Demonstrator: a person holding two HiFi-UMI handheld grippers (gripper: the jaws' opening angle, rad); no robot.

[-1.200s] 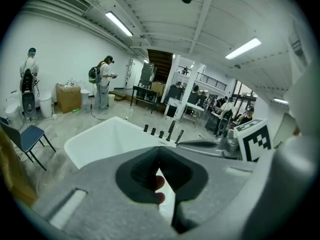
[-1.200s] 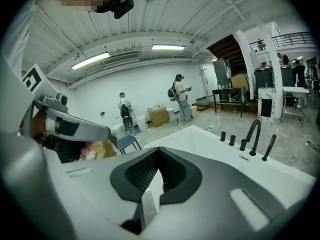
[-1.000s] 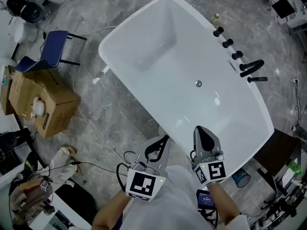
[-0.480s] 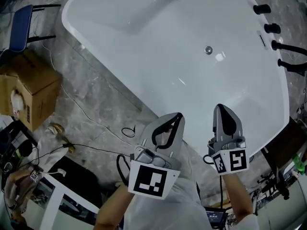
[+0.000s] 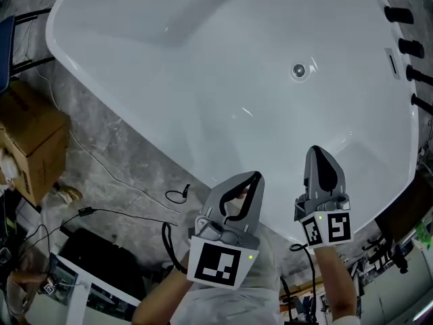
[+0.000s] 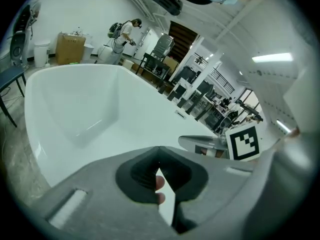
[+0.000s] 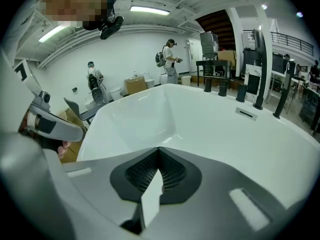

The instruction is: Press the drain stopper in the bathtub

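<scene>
The white bathtub (image 5: 135, 59) fills the head view, and its round metal drain stopper (image 5: 298, 70) sits on the tub floor towards the upper right. My left gripper (image 5: 253, 176) is shut on nothing over the tub's near rim. My right gripper (image 5: 317, 150) is also shut and empty, a little further in over the sloping near wall and well short of the stopper. In the left gripper view the jaws (image 6: 159, 149) meet at the tips; in the right gripper view the jaws (image 7: 159, 149) meet too. The stopper does not show in either gripper view.
Black tap knobs (image 5: 410, 47) line the tub's right rim and show as upright fittings (image 7: 258, 69) in the right gripper view. A cardboard box (image 5: 27, 141) and cables (image 5: 177, 194) lie on the grey floor at left. People stand far off (image 7: 171, 59).
The head view has dropped closer to the tub, so the stopper looks larger and nearer. Both grippers have moved forward from the floor side over the near rim, still shut.
</scene>
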